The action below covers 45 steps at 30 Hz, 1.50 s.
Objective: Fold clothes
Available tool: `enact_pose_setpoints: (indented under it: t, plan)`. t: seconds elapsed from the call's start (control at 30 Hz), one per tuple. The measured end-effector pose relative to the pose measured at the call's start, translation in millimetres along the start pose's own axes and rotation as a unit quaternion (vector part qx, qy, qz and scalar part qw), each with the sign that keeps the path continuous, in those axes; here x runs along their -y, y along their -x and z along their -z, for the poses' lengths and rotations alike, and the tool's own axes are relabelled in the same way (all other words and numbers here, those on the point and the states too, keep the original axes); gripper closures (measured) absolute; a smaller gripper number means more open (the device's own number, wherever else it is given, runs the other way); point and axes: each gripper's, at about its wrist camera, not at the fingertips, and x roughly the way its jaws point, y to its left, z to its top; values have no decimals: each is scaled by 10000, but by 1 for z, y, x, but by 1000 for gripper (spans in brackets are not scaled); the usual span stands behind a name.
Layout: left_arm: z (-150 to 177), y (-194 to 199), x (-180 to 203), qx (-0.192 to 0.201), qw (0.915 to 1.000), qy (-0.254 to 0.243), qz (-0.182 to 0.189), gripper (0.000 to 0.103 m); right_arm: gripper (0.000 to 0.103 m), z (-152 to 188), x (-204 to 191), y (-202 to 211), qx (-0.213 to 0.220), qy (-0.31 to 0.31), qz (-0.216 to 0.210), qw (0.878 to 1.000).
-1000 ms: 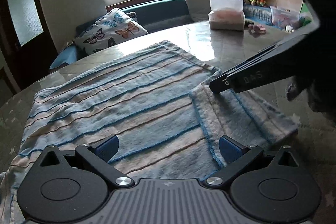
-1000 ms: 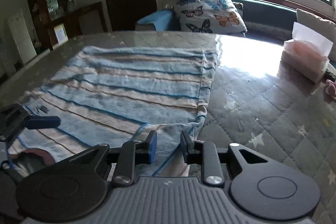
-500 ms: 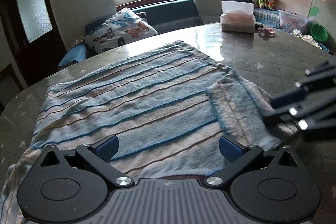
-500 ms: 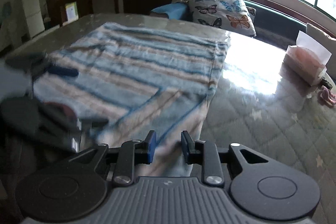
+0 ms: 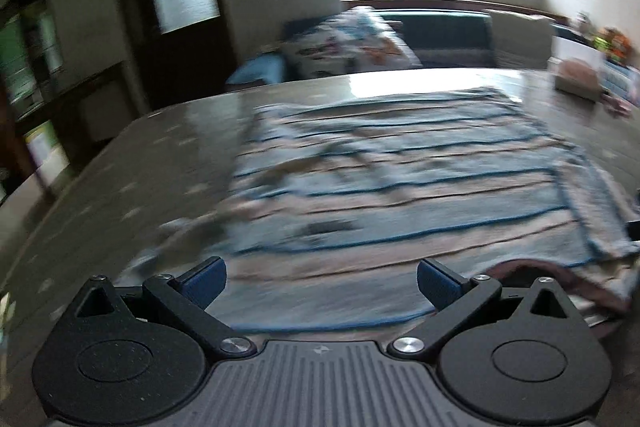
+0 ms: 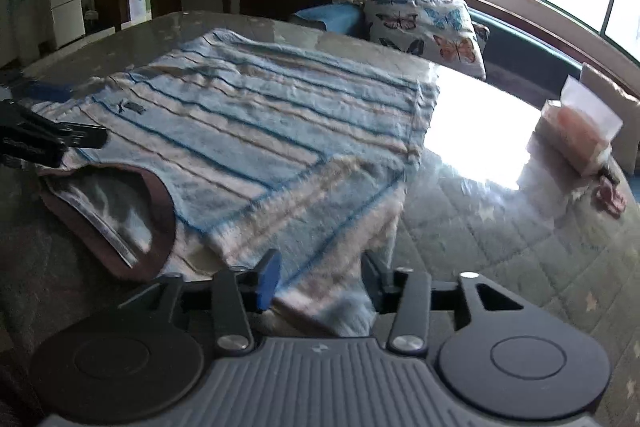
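Observation:
A blue, white and tan striped shirt [image 6: 248, 131] lies flat on the table, its brown collar [image 6: 160, 219] toward me. The near sleeve [image 6: 320, 211] is folded in over the body. My right gripper [image 6: 320, 279] is open at the sleeve's end, and the cloth lies loose between its fingers. My left gripper [image 5: 320, 279] is wide open and holds nothing, low over the collar-side edge of the shirt [image 5: 400, 195]. That view is motion-blurred. From the right wrist view, the left gripper [image 6: 60, 115] sits at the shirt's far shoulder.
The table has a grey quilted star-pattern cover [image 6: 500, 227]. A tissue box [image 6: 576, 131] and a small pink item [image 6: 610, 195] stand at the far right. A butterfly pillow [image 6: 424, 23] lies on the bench under the window.
My right gripper has carried the sleeve inward over the shirt and its jaws have widened. My left gripper has swung left along the collar side, still open.

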Motion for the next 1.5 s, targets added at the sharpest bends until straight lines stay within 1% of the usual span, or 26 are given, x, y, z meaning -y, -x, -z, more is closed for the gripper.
enact_pose_setpoints:
  t: [0.1,0.2,0.3,0.4,0.47,0.5,0.57,0.6,0.67,0.73,0.77,0.87,1.03,1.1,1.13,1.17,1.2,1.3,1.4,1.5]
  plan:
    - [10,4,-35,-55,9986,312,-414,0,53,-14,-17,-2,74,241,-184,9995]
    - [21,7,-66,-144,9952,629,-737,1,51,-29,-36,-8,109,435,-425,9981]
    - [28,8,-92,-233,9917,964,-819,4,49,-45,-62,-18,162,667,-708,9951]
    - [35,9,-115,-315,9876,1278,-852,13,47,-62,-90,-28,213,920,-991,9906]
    - [36,7,-121,-340,9870,1359,-787,21,43,-71,-110,-34,242,1116,-1151,9868]
    - [37,7,-124,-352,9866,1399,-755,23,43,-76,-119,-38,251,1215,-1221,9847]
    - [39,5,-129,-378,9859,1480,-691,36,43,-84,-138,-44,256,1392,-1366,9805]
    - [40,5,-132,-390,9854,1520,-659,39,43,-87,-146,-48,252,1446,-1424,9789]
    - [41,3,-138,-415,9844,1600,-594,49,43,-93,-162,-56,243,1548,-1537,9756]
    - [43,2,-143,-441,9834,1680,-530,58,43,-97,-176,-63,231,1620,-1634,9729]
    - [43,2,-145,-446,9830,1707,-509,65,43,-98,-182,-66,223,1637,-1673,9720]
    - [43,3,-148,-438,9826,1741,-486,81,43,-101,-199,-76,197,1685,-1787,9692]
    - [44,6,-153,-424,9818,1797,-449,81,43,-101,-224,-83,184,1850,-1927,9635]
    - [44,7,-154,-422,9814,1825,-430,75,43,-103,-233,-84,213,1905,-1976,9614]
    - [43,8,-155,-425,9809,1851,-414,68,43,-105,-236,-84,235,1903,-1982,9612]
    - [43,8,-155,-432,9805,1877,-393,62,43,-107,-239,-85,256,1901,-1987,9611]
    - [43,8,-155,-444,9801,1902,-366,61,43,-109,-241,-87,263,1868,-1972,9621]
    - [42,6,-153,-473,9793,1944,-299,61,43,-113,-248,-93,235,1814,-1960,9634]
    - [43,4,-151,-481,9787,1977,-272,61,43,-111,-254,-97,199,1851,-1993,9621]
    - [43,3,-151,-453,9787,1991,-213,63,43,-109,-258,-97,222,1919,-2004,9605]
